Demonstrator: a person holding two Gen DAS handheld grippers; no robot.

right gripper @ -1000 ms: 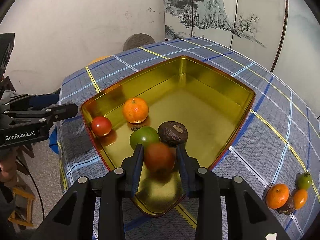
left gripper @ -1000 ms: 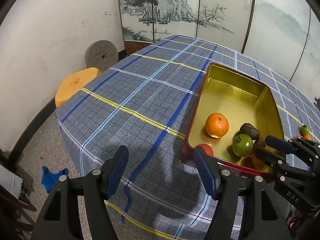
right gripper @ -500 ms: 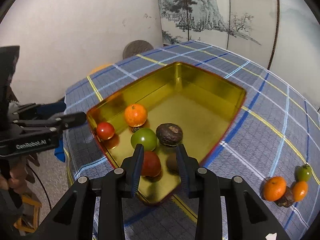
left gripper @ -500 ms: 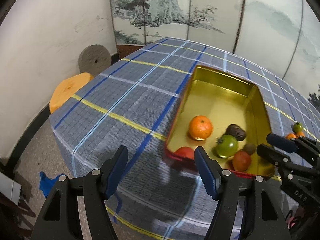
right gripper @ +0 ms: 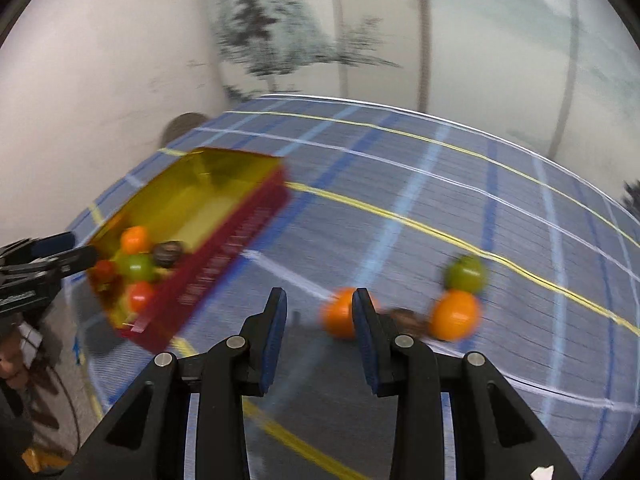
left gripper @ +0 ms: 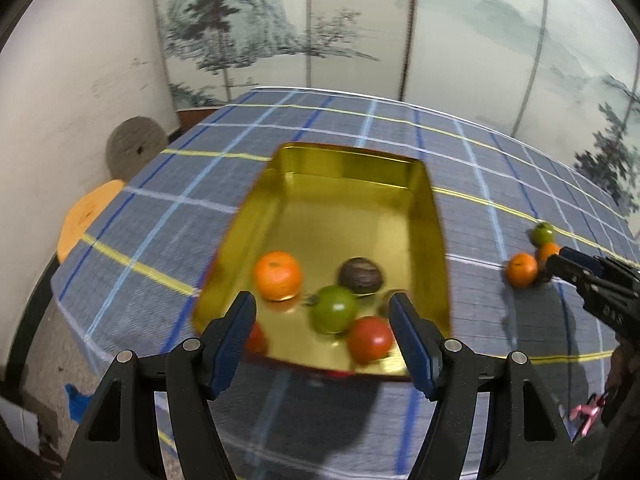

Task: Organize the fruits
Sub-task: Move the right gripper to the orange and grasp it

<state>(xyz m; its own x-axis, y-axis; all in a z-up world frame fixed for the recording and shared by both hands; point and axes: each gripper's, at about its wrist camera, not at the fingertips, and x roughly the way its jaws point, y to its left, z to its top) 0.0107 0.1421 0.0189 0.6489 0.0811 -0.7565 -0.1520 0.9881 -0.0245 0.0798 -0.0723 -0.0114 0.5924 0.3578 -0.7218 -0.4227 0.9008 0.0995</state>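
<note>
- The gold tin [left gripper: 428, 216], red on its outer walls, sits on the plaid-covered table [left gripper: 192, 184] towards its left edge, and it holds the sorted share of the fruit.
- Inside it, all bunched at the near end, lie a mandarin [left gripper: 278, 275], a green tomato [left gripper: 334, 309], a dark wrinkled fruit [left gripper: 360, 275], a red tomato [left gripper: 370, 339] and a smaller red fruit [left gripper: 256, 336] half hidden behind a finger of the left gripper [left gripper: 322, 338]. A further dark shape beside the red tomato is too hidden to name.
- The far half of the tin is bare, so room is not the limit.
- Left to do: a small heap still lies on the cloth towards the right edge of the table, well apart from the tin. It has an orange mandarin [right gripper: 340, 318], a second orange fruit [right gripper: 454, 314], a green one [right gripper: 466, 272] and a brown one [right gripper: 408, 316] between them, all touching or nearly so.
- By my count the job is a little over halfway.
- The left gripper hangs over the near end of the tin with its jaws moderately wide and nothing in them.
- The right gripper [right gripper: 320, 320] points at the heap, its jaws narrow but apart and empty; the mandarin is just beyond the right finger, not between the two.
- Likely next step: take one fruit from that heap, the mandarin being nearest.
</note>
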